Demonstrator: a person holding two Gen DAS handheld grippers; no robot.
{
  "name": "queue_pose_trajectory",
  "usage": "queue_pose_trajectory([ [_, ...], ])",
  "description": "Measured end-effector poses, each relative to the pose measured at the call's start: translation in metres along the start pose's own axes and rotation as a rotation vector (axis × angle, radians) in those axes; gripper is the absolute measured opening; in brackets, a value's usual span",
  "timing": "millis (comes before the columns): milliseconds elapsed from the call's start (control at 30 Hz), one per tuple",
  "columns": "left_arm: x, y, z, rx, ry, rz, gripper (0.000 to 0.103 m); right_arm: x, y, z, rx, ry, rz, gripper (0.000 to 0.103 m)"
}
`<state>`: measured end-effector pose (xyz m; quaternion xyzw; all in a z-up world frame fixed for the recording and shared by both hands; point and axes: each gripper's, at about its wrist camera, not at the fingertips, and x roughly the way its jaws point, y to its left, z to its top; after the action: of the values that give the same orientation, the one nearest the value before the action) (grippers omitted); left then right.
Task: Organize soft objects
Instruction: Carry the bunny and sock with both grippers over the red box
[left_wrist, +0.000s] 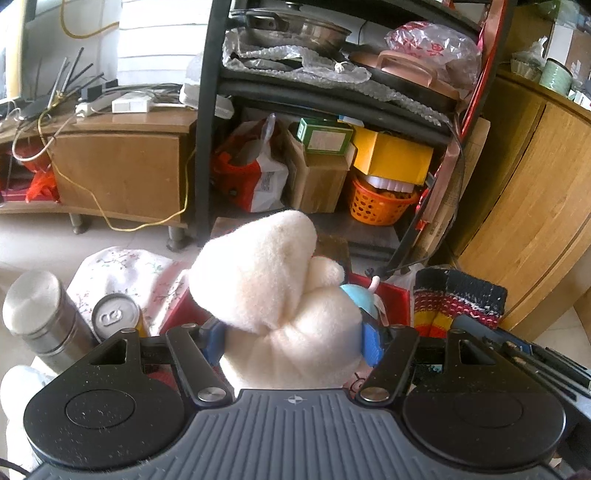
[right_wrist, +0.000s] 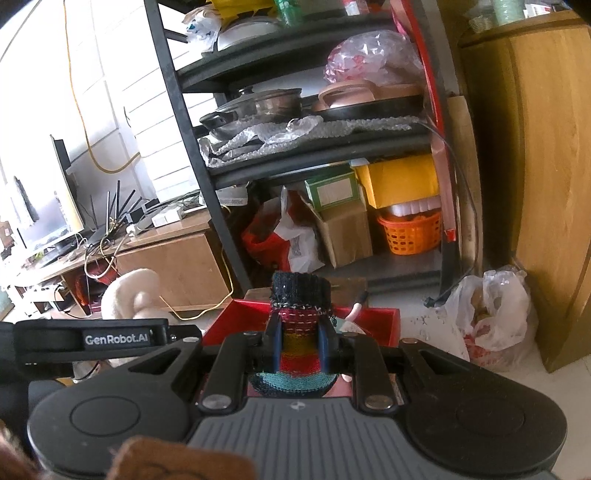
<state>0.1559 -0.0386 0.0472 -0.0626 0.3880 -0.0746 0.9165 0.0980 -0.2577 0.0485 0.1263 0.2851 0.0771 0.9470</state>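
In the left wrist view my left gripper is shut on a white plush toy, its blue pads pressing the toy's lower part from both sides. The toy stands up above a red box that holds a light-blue toy. My right gripper is shut on a striped knitted sock, which sticks up between the pads over the same red box. The sock also shows at the right of the left wrist view, and the plush toy at the left of the right wrist view.
A steel flask, a drink can and a floral cloth lie to the left. Ahead stands a black shelf rack with pots, boxes and an orange basket. A wooden cabinet and a plastic bag are at the right.
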Motion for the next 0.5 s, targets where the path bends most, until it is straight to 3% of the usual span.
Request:
queue_pose_trajectory([
  [500,0.045,0.013,0.03,-0.037,0.011,0.008,0.068,0.051,-0.013,0.008,0.008,0.057,-0.033,0.0],
])
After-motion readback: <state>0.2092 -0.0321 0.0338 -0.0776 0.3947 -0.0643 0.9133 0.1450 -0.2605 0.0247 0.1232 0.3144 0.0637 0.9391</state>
